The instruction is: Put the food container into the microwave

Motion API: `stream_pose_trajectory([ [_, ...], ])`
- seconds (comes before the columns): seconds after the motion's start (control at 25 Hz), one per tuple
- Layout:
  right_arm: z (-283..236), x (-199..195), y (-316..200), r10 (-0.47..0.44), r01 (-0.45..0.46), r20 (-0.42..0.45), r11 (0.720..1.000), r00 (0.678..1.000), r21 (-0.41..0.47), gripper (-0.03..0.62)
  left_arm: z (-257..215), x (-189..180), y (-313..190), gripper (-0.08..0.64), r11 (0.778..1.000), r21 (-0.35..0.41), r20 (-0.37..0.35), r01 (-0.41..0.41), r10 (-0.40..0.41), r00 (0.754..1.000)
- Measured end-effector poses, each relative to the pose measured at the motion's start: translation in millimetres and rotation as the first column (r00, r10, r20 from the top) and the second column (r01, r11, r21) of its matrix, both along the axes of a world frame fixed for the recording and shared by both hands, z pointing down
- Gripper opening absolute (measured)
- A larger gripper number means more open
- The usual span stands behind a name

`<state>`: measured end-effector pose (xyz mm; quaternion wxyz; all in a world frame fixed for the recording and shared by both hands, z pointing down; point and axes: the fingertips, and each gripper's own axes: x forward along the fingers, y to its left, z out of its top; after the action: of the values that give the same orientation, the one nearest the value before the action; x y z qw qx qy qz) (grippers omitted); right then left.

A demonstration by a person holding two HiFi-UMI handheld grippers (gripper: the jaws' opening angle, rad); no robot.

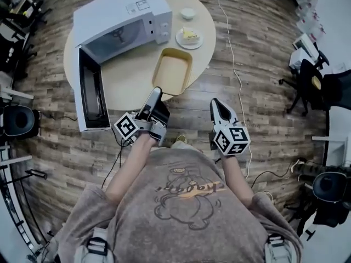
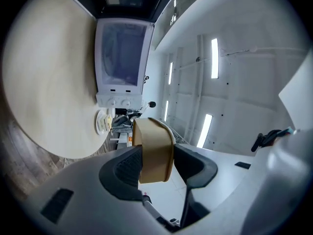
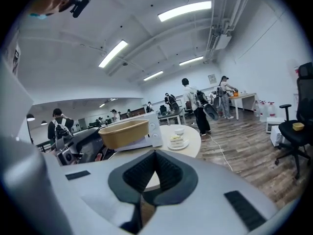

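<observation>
Left gripper [image 1: 156, 95] clamped on near rim of food container [image 1: 173, 70], apparently lifted just off table [image 1: 131, 78] edge, short of open-door microwave [image 1: 123, 15]; right gripper [image 1: 218, 104] jaws closed, empty.

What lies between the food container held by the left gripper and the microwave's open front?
Nothing: in the head view only bare table separates food container from microwave.

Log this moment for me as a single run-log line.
left gripper: shut on food container rim | right gripper: shut, empty | microwave: door open | food container: not yet inside
</observation>
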<state>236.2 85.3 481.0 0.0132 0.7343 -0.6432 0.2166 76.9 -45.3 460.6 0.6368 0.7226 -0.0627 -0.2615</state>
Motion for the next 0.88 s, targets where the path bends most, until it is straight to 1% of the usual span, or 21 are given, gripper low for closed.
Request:
stream_pose_trajectory([
  [0.12,1.9,5.1,-20.1,-0.077,0.077,0.009,0.997,0.997,0.012,0.000,2.8,-10.3,-8.5,0.216,0.996,0.002,0.009,0.088,-0.088,0.996],
  [0.2,5.0,5.6,-33.9,-0.126,0.125,0.020,0.992,0.992,0.014,0.000,4.0,-21.5,-14.4,0.216,0.989,-0.001,0.014,0.150,-0.150,0.989],
  [0.32,7.8,-2.0,-57.1,-0.191,0.190,0.042,0.982,0.981,0.022,0.000,2.9,-41.1,-25.2,0.216,0.973,0.001,0.024,0.230,-0.230,0.973],
  [0.48,12.8,-21.6,-87.3,-0.287,0.286,0.054,0.958,0.956,0.028,0.000,2.8,-66.1,-40.0,0.216,0.948,0.014,0.030,0.317,-0.317,0.948],
  [0.68,17.4,-45.7,-122.7,-0.374,0.373,0.052,0.927,0.926,0.027,0.000,9.1,-91.2,-57.5,0.216,0.920,0.001,0.026,0.393,-0.393,0.919],
  [0.76,17.4,-52.7,-135.2,-0.399,0.398,0.046,0.917,0.916,0.024,0.000,13.4,-97.1,-65.4,0.216,0.912,-0.010,0.026,0.410,-0.410,0.912],
  [0.88,17.3,-57.0,-156.6,-0.416,0.416,0.041,0.909,0.908,0.017,0.000,17.6,-101.7,-82.6,0.216,0.904,-0.027,0.020,0.426,-0.426,0.905],
])
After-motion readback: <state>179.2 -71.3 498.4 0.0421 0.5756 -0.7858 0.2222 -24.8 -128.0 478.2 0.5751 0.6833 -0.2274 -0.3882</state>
